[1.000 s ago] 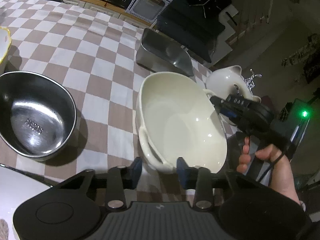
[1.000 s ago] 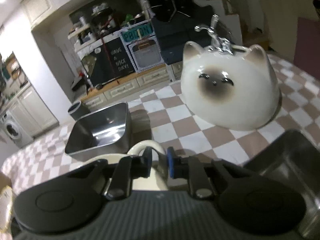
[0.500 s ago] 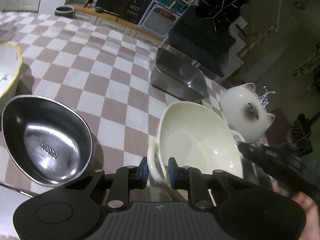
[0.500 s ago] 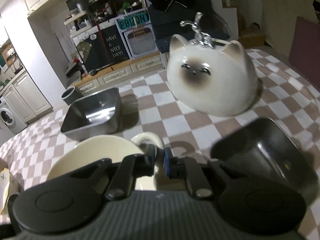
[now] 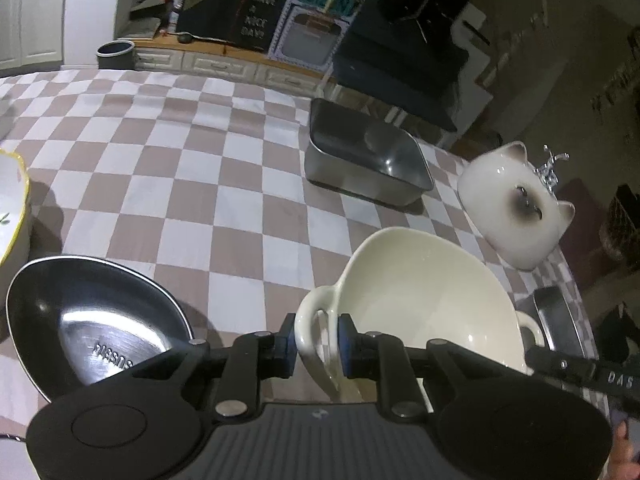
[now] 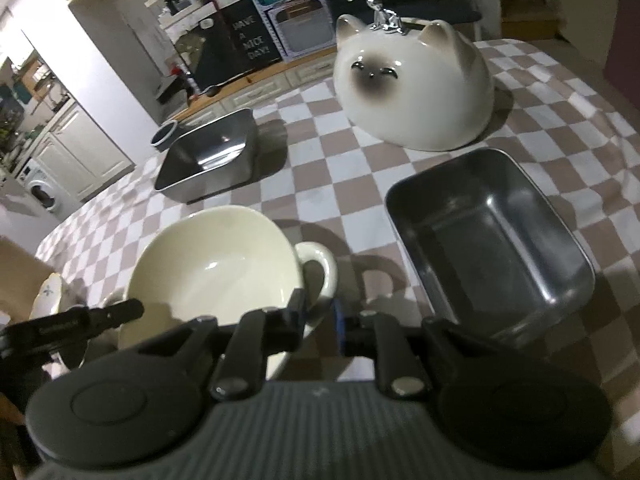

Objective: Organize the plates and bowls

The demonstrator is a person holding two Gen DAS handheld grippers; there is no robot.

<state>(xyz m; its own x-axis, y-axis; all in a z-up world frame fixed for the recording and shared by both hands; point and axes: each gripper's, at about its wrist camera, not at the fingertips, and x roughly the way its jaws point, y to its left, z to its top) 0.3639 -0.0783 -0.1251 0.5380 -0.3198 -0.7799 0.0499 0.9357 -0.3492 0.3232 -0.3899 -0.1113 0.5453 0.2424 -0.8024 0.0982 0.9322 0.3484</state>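
Observation:
A cream ceramic bowl (image 5: 424, 304) with two loop handles is held above the checkered table; it also shows in the right wrist view (image 6: 212, 268). My left gripper (image 5: 317, 344) is shut on its left handle (image 5: 316, 316). My right gripper (image 6: 320, 312) is shut on its other handle (image 6: 320, 268). A round steel bowl (image 5: 92, 332) sits at the lower left. A white bowl with a yellow rim (image 5: 12, 216) is at the far left edge.
A rectangular steel pan (image 5: 364, 160) stands further back, also in the right wrist view (image 6: 212, 160). A second steel pan (image 6: 488, 240) lies right of the cream bowl. A cat-faced ceramic dome (image 6: 412, 84) sits behind it. Cabinets and a chalkboard sign stand beyond the table.
My left gripper closed on the bowl's left handle. Both grippers have lifted the cream bowl off the table, and the views have risen and pulled back.

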